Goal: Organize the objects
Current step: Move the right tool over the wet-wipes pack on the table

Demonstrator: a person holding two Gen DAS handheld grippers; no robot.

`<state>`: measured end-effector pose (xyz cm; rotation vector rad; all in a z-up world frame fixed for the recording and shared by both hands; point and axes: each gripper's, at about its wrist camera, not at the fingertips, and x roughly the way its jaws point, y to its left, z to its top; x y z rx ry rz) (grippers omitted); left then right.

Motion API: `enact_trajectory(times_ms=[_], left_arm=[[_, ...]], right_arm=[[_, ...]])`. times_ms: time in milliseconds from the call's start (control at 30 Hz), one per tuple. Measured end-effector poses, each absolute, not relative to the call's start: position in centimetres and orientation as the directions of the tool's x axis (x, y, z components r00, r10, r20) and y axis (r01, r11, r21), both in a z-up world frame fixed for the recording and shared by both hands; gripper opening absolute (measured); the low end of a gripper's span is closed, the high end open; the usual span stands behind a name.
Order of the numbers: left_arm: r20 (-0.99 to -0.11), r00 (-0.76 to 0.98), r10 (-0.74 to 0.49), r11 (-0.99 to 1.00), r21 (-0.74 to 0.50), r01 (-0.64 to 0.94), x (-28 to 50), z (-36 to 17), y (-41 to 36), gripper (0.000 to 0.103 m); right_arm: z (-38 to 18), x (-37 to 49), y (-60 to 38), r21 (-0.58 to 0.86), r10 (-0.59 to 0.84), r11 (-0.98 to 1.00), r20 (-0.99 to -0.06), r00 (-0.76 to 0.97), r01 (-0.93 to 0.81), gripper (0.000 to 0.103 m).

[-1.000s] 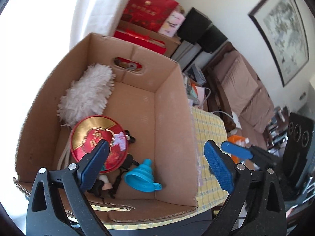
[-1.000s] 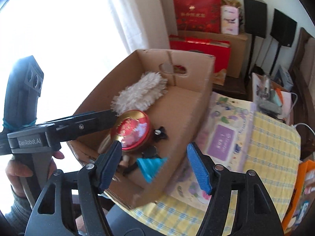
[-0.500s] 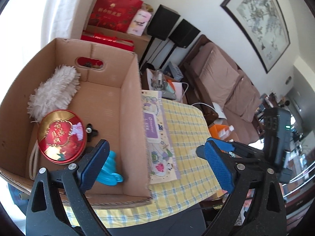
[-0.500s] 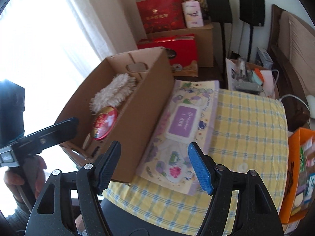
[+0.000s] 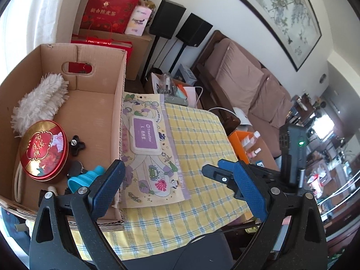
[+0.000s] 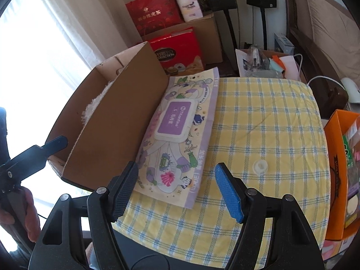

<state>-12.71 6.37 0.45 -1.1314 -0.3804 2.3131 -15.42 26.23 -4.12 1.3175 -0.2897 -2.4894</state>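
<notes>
Both views have swung from the cardboard box [image 5: 67, 103] to the wipes pack [image 6: 177, 132]; left gripper [image 5: 180, 186] and right gripper [image 6: 177, 191] gape empty above the yellow-checked desk [image 6: 270, 123].

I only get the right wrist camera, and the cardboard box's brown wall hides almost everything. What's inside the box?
Observer: In the left wrist view, a round red and gold tin leans inside the cardboard box.
Operator: Ooh! Anything else in there?
Observer: A blue funnel lies near the front of the box, just right of the tin.
Operator: Any tiny things?
Observer: Yes, a small black knob sits on the box floor, behind the funnel.
</notes>
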Motion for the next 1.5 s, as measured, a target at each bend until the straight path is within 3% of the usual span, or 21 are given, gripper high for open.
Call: enact_trajectory(times_ms=[100,267,500,633,933,1067,1233,1500], left_arm=[[-0.649,-0.5,0.573,-0.819,-0.463,-0.339,-12.6,0.3,6.8,0.096],[-0.656,-0.494,0.571,-0.821,-0.46,-0.339,-12.6,0.2,7.2,0.096],[-0.664,-0.483,0.572,-0.82,-0.46,-0.339,-12.8,-0.1,7.8,0.096],[-0.669,-0.475,0.572,-0.82,-0.462,-0.338,-13.0,-0.4,8.0,0.096],[-0.674,-0.462,0.577,-0.817,-0.465,-0.342,-12.8,-0.7,8.7,0.096],[-0.674,-0.461,0.577,-0.816,-0.462,-0.347,-12.6,-0.7,9.0,0.096],[-0.678,-0.455,0.578,-0.815,-0.454,-0.359,-12.4,-0.6,9.5,0.096],[-0.688,-0.452,0.568,-0.817,-0.409,-0.405,-10.7,-1.1,11.8,0.096]], right_arm=[[-5.6,-15.9,26.8,0.344,-0.374,-0.926,-0.769,-0.519,0.158,0.07],[-9.2,-17.0,27.5,0.399,-0.41,-0.908,-0.778,-0.476,0.129,0.054],[-12.9,-18.0,27.7,0.45,-0.447,-0.887,-0.784,-0.431,0.102,0.048],[-14.0,-18.1,27.7,0.479,-0.475,-0.872,-0.779,-0.409,0.101,0.036],[-14.9,-18.1,27.9,0.598,-0.596,-0.793,-0.718,-0.359,0.119,0.03],[-14.7,-17.8,28.4,0.605,-0.6,-0.788,-0.708,-0.373,0.119,0.005],[-13.1,-16.6,29.1,0.624,-0.636,-0.761,-0.664,-0.394,0.177,0.002],[-10.0,-14.2,32.0,0.505,-0.535,-0.841,-0.719,-0.443,0.195,0.002]])
